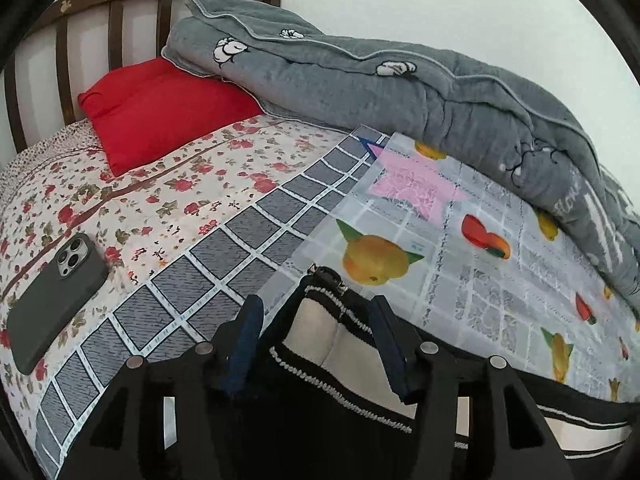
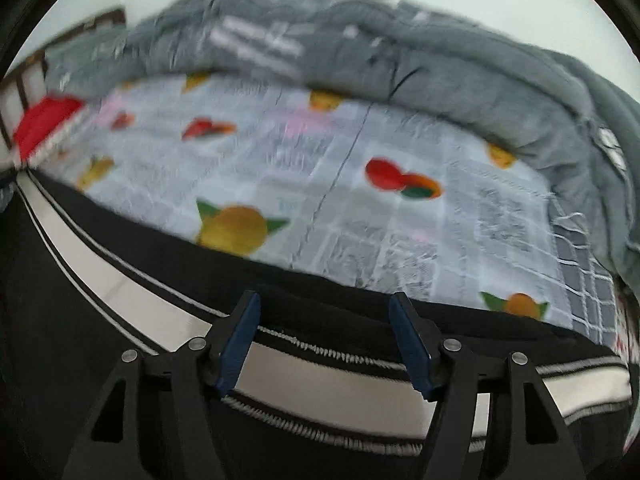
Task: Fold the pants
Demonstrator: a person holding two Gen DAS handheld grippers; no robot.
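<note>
The black pants (image 1: 344, 412) with a cream side stripe edged in white lie along the near edge of the bed, on a fruit-print cloth (image 1: 460, 248). In the left wrist view my left gripper (image 1: 316, 320) is open, its blue-padded fingers either side of a raised corner of the pants. In the right wrist view the pants (image 2: 320, 384) run across the bottom and my right gripper (image 2: 326, 320) is open just over the stripe, holding nothing. That view is blurred by motion.
A phone (image 1: 52, 304) in a dark case lies on the floral sheet at left. A red pillow (image 1: 160, 112) rests by the wooden headboard (image 1: 116, 20). A rolled grey quilt (image 1: 400, 88) lines the far side against the wall; it also shows in the right wrist view (image 2: 440, 80).
</note>
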